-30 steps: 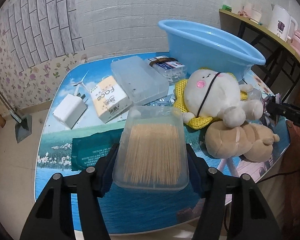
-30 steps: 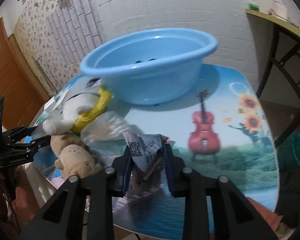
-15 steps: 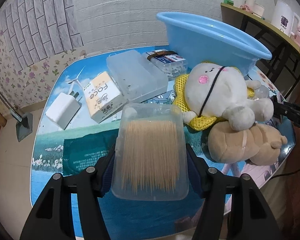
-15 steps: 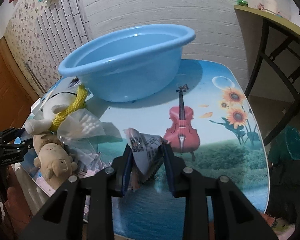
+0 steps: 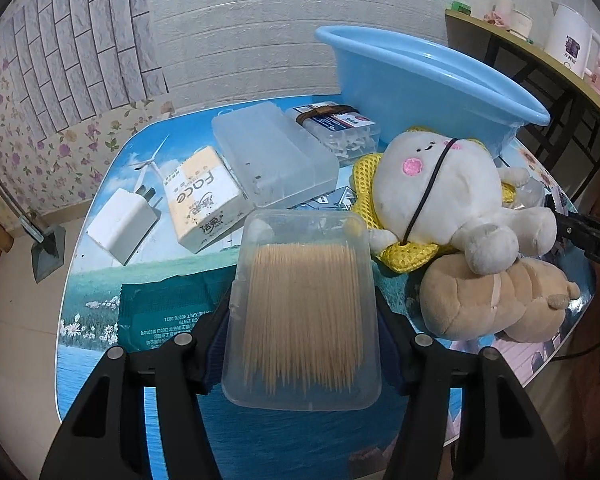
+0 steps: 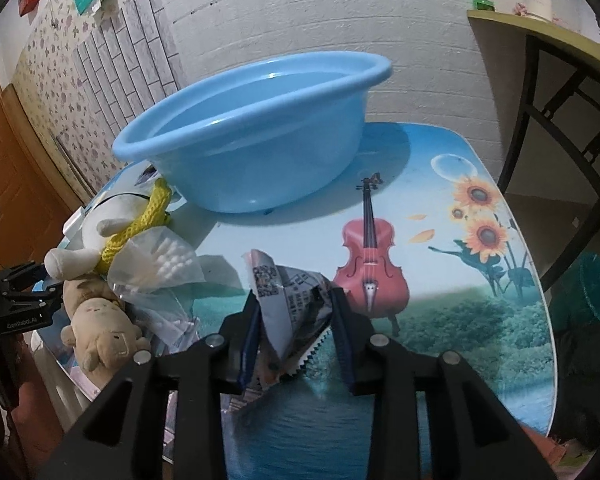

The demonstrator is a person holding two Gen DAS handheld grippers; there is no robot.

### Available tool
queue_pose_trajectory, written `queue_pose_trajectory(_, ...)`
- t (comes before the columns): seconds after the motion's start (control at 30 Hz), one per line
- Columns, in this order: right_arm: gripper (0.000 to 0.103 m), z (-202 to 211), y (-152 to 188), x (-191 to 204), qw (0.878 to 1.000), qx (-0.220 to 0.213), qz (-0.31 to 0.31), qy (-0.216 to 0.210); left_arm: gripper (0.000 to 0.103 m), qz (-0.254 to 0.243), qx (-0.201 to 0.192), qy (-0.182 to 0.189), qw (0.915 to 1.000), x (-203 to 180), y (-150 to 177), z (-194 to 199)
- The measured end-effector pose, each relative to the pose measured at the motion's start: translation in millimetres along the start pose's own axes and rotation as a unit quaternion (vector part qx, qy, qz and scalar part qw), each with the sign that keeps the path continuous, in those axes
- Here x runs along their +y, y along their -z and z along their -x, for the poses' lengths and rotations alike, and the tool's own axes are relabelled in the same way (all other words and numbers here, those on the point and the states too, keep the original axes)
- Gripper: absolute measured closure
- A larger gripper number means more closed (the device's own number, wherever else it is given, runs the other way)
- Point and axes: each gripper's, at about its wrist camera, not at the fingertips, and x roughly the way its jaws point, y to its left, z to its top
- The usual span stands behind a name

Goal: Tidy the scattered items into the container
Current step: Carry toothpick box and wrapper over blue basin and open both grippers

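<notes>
Toothpick box between left fingers, closing, above table edge.

basin: light blue, round, upright at the table's back, nothing seen inside.
toothpicks: clear lidded box packed with wooden picks, lifted in front of the basin.
packet: crumpled printed wrapper with QR code, raised in front of the basin.
plush toys: white one lying on a tan one, just in front of the basin.
clear box: flat, left of the basin.
tissues: pack farther left.
</notes>
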Motion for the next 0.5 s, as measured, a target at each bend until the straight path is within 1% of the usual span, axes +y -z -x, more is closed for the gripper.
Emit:
queue_pose_trajectory(0.27, 0.071, -0.9, 0.1, -2.2, 1.000, -0.005, -0.009, -0.006, 0.043, 0.002, -0.002, -0.001, 1.0000, 0.9, 0.0, 1.1)
queue_pose_trajectory(0.33, 0.071, 0.4, 0.7, -0.1, 1.000, -0.007, -0.008, -0.002, 0.043, 0.003, -0.004, -0.001, 1.0000, 1.2, 0.8, 1.9)
queue_pose_trajectory(0.5, 0.072, 4.6, 0.9, 4.5, 1.000, -0.008, 0.000, -0.002, 0.043, 0.023, -0.017, 0.010, 0.9995, 8.5, -0.5, 10.7)
